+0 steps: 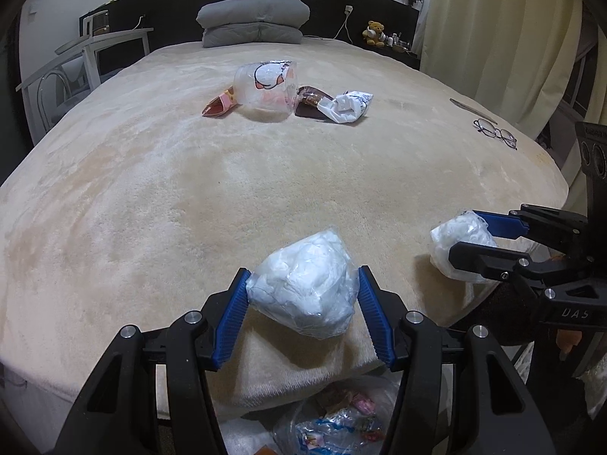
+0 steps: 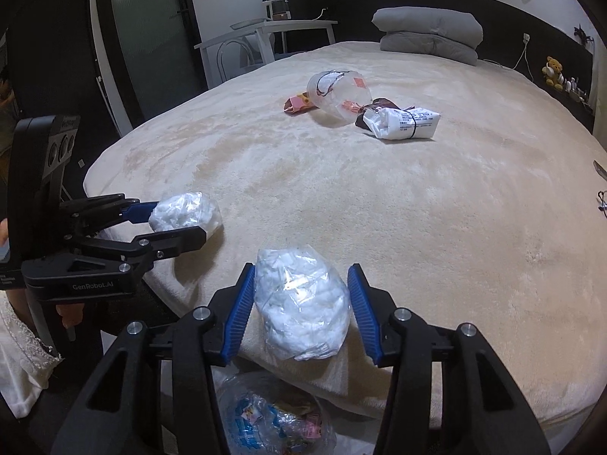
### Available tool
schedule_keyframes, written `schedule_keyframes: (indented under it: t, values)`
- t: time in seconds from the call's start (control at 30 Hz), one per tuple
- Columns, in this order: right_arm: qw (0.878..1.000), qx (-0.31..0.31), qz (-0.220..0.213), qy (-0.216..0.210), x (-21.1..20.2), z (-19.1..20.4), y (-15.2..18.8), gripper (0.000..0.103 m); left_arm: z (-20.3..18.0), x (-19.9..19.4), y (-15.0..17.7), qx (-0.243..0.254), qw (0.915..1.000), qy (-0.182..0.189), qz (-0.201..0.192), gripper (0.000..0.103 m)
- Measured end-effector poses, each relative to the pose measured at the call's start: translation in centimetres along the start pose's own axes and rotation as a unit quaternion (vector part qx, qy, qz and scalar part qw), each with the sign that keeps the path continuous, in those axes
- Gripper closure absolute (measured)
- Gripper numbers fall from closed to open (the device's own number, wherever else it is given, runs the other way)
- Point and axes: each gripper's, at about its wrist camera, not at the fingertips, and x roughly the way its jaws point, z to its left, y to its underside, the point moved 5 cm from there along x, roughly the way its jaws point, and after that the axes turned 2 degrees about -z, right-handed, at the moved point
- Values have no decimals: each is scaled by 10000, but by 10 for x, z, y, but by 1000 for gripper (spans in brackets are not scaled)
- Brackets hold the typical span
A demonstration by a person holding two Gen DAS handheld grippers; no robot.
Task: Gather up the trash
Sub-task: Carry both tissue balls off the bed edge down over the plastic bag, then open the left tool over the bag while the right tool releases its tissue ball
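**Two wads held at bed edge, drop into bag pending**

Left gripper (image 1: 303,295): pinching a wad (image 1: 303,288) of white tissue in clear film, held just above the near edge of the bed (image 1: 151,197). Right gripper (image 2: 301,295): same, pinching a second wad (image 2: 301,299), pads pressed into both flanks. Both wads off the blanket, near each other, not touching.

Trash bag (image 2: 265,421) below the edge, clear, already holding coloured wrappers; mouth not fully visible.

Still on the bed, well apart toward the pillows (image 1: 252,19): clear cup (image 1: 265,87), pink wrapper (image 1: 220,104), brown wrapper (image 1: 309,102), white packet (image 1: 345,108), clustered and partly touching. Glasses (image 1: 495,133) at the right edge, likely not trash.

Step judged: carry-to-bag, about midway through the task. Next: bring each wad over the bag mouth, then spread the tongs. Light, crinkly loads; film may cling to a pad, so open wide.
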Motion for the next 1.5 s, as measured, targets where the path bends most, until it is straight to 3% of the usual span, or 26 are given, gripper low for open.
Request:
schedule_keyframes:
  t: [0.5, 0.73, 0.87, 1.13, 1.5]
  values:
    - [9992, 257, 222, -201, -23, 25, 46, 54, -32, -13, 51, 58, 9989, 270, 368, 47]
    - [9969, 430, 658, -35, -12, 26, 71, 54, -46, -19, 72, 208, 9980, 240, 547, 47]
    - [9939, 545, 955, 26, -4, 24, 85, 54, -58, -13, 89, 350, 9954, 246, 858, 47]
    - [9828, 825, 1640, 210, 24, 17, 119, 54, -74, 21, 128, 610, 9804, 201, 1864, 47]
    - [9555, 1372, 2600, 254, 82, -4, 170, 54, -65, 84, 175, 556, 9479, 14, 3137, 47]
